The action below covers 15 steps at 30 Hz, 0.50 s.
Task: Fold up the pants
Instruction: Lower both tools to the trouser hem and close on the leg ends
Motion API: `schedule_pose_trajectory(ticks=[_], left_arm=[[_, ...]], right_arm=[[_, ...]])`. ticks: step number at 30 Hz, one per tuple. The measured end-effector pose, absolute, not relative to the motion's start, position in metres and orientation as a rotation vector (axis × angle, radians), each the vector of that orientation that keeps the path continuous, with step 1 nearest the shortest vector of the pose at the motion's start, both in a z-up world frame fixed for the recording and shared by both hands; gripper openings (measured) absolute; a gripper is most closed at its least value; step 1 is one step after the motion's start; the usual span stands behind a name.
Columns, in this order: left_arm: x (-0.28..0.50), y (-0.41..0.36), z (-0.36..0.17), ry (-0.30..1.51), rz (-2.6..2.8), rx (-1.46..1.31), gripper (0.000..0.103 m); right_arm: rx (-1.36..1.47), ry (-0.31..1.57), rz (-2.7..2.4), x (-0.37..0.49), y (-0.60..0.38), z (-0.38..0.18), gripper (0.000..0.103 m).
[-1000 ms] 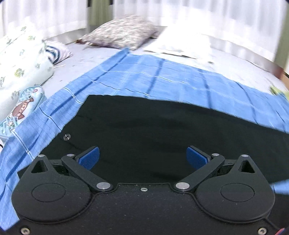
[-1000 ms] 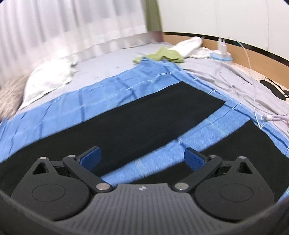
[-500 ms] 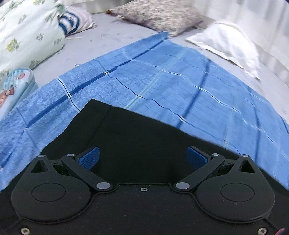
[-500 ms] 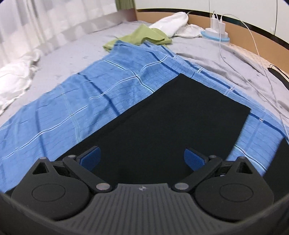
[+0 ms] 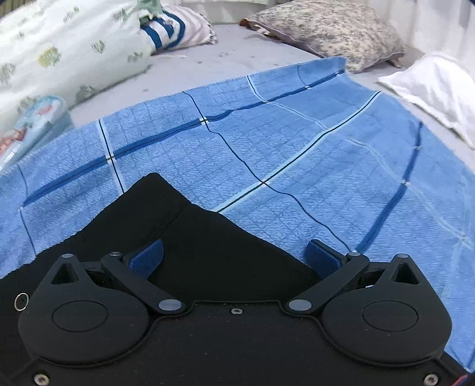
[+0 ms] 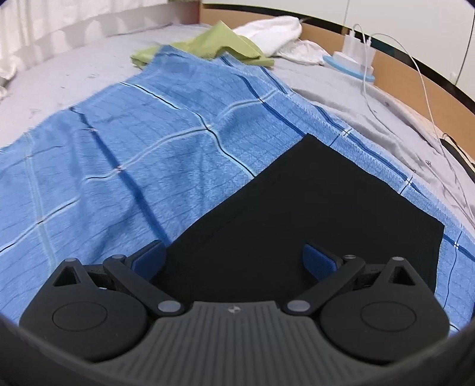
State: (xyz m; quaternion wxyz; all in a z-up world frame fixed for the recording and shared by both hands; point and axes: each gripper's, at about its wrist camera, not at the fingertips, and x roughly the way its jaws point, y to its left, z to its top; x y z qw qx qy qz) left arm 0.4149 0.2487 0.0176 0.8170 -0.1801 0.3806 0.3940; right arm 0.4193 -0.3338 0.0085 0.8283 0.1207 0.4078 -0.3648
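Observation:
Black pants lie flat on a blue checked blanket on the bed. In the left wrist view the waist corner of the pants points away from me, with a metal button at the far left. My left gripper is open just above that corner, holding nothing. In the right wrist view a leg end of the pants lies with its hem toward the right. My right gripper is open over it, empty.
The blue blanket covers a grey sheet. Pillows and a white cloth lie beyond it. On the right side are a green cloth, a white towel, chargers with cables, and the wooden bed edge.
Both grippers have moved lower and closer to the pants, the left toward the waist corner, the right toward the leg end. Both stayed open.

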Motion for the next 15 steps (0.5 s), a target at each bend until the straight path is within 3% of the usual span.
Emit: schedule_pose_trajectory(ticks=[7, 9, 10, 11, 12, 13, 14, 15], left_arm=[[0.422, 0.239, 0.011, 0.803, 0.908, -0.350, 0.103], [0.422, 0.240, 0.011, 0.804, 0.907, -0.342, 0.103], [0.422, 0.240, 0.011, 0.804, 0.907, -0.342, 0.103], [0.423, 0.239, 0.011, 0.803, 0.907, -0.343, 0.103], [0.423, 0.238, 0.012, 0.803, 0.906, -0.342, 0.103], [0.423, 0.237, 0.012, 0.803, 0.905, -0.338, 0.103], [0.422, 0.238, 0.012, 0.799, 0.900, -0.342, 0.100], [0.420, 0.237, 0.013, 0.792, 0.887, -0.347, 0.093]], right_arm=[[0.319, 0.874, -0.784, 0.430, -0.354, 0.000, 0.102], [0.335, 0.868, -0.776, 0.428, -0.356, 0.001, 0.096], [0.320, 0.862, -0.773, 0.427, -0.356, 0.003, 0.084], [0.299, 0.851, -0.776, 0.425, -0.356, 0.006, 0.066], [0.299, 0.842, -0.762, 0.423, -0.357, 0.009, 0.059], [0.315, 0.840, -0.742, 0.421, -0.359, 0.012, 0.043], [0.331, 0.840, -0.729, 0.419, -0.361, 0.015, 0.019], [0.341, 0.843, -0.727, 0.416, -0.364, 0.018, 0.008]])
